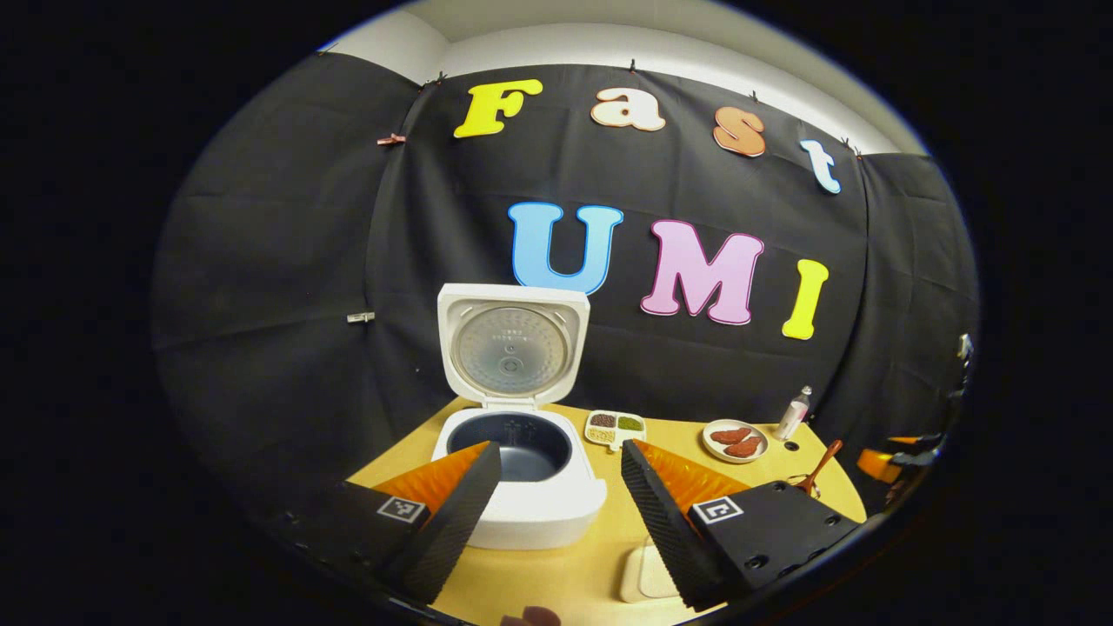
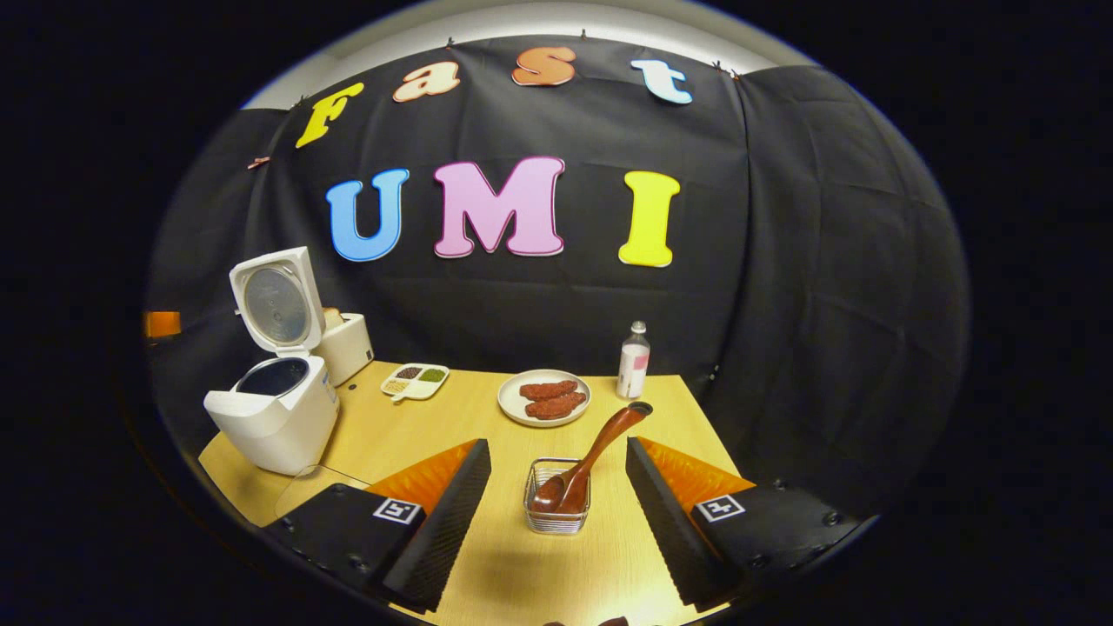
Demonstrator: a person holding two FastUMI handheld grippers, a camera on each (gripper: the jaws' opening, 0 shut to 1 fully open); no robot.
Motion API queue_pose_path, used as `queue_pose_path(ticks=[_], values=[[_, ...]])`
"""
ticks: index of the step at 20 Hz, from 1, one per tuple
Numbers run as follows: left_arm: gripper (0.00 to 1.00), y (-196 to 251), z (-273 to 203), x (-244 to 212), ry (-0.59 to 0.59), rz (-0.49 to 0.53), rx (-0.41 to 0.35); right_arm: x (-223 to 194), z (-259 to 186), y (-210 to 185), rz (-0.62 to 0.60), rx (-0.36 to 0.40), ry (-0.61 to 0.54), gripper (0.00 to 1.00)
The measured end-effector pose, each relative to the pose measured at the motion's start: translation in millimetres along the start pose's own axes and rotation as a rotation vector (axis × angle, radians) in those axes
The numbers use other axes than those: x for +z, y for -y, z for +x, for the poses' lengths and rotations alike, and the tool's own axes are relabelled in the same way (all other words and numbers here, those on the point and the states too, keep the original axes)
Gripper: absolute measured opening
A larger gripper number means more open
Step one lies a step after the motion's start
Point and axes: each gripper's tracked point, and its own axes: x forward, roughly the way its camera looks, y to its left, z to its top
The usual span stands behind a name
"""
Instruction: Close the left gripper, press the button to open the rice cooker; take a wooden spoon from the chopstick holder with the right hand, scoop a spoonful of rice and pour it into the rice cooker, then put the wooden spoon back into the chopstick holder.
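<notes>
Wooden spoon (image 2: pixel 589 461) in chopstick holder (image 2: pixel 556 500) sits between wide-open right tongs (image 2: pixel 556 461).

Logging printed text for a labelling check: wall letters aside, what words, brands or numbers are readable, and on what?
Rice cooker lid: faint print, too blurred to read.
Bottle label: too small to read.
Square marker: a coded pattern, no words.
Nothing readable elsewhere.
</notes>
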Motion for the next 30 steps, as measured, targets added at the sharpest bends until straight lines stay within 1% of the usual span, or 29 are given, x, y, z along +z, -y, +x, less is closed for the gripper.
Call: queue_pose_path(ticks=[2, 5, 6, 7, 8, 9, 10, 12, 13, 15, 17, 18, 20, 22, 26, 29, 30], values=[[0.95, 24.2, -14.0, -10.3, -0.018, -0.024, -0.003, -21.5, 29.4, 9.2, 0.016, 0.027, -0.046, 0.98], [0.95, 43.8, -28.1, -29.5, -0.052, 0.009, 0.018, -46.3, 68.3, 21.7, 0.068, 0.068, -0.108, 0.95], [0.95, 49.0, -33.1, -35.7, -0.067, 0.001, 0.024, -52.1, 81.0, 25.7, 0.085, 0.073, -0.118, 0.90], [0.95, 53.8, -35.9, -40.9, -0.077, -0.014, 0.034, -57.6, 91.5, 28.5, 0.097, 0.083, -0.126, 0.87], [0.95, 56.6, -39.1, -45.1, -0.083, -0.027, 0.051, -66.5, 104.0, 30.7, 0.111, 0.091, -0.149, 0.80], [0.95, 57.1, -41.5, -50.8, -0.090, -0.037, 0.072, -76.6, 113.5, 32.2, 0.126, 0.098, -0.178, 0.79], [0.95, 57.4, -43.7, -54.5, -0.098, -0.042, 0.091, -82.4, 118.9, 33.1, 0.139, 0.103, -0.203, 0.57], [0.95, 61.4, -46.9, -59.8, -0.107, -0.037, 0.116, -89.4, 130.3, 27.2, 0.173, 0.132, -0.215, 0.41], [0.95, 61.3, -48.3, -62.3, -0.113, -0.027, 0.130, -91.0, 133.8, 25.0, 0.182, 0.138, -0.219, 0.37], [0.96, 59.1, -50.4, -61.4, -0.115, -0.020, 0.158, -91.2, 133.8, 26.7, 0.195, 0.143, -0.223, 0.35], [0.95, 60.0, -53.9, -59.8, -0.110, -0.024, 0.178, -85.1, 132.6, 20.2, 0.238, 0.170, -0.208, 0.30], [0.95, 59.2, -56.3, -59.5, -0.109, -0.021, 0.185, -80.2, 130.5, 12.6, 0.255, 0.200, -0.195, 0.22], [0.95, 60.3, -60.0, -61.2, -0.110, -0.009, 0.189, -81.4, 127.2, 10.0, 0.216, 0.220, -0.183, 0.12], [0.95, 58.5, -63.0, -60.9, -0.111, -0.005, 0.190, -69.8, 120.7, 8.8, 0.213, 0.225, -0.159, 0.10], [0.95, 49.6, -65.4, -57.5, -0.109, -0.011, 0.193, -30.1, 104.6, 15.3, 0.265, 0.221, -0.089, 0.10], [0.95, 38.5, -64.0, -49.5, -0.090, 0.005, 0.172, 6.0, 80.1, 14.4, 0.279, 0.210, -0.022, 0.10], [0.95, 34.9, -62.1, -46.7, -0.087, 0.014, 0.153, 18.8, 68.6, 10.1, 0.291, 0.210, -0.001, 0.10]])
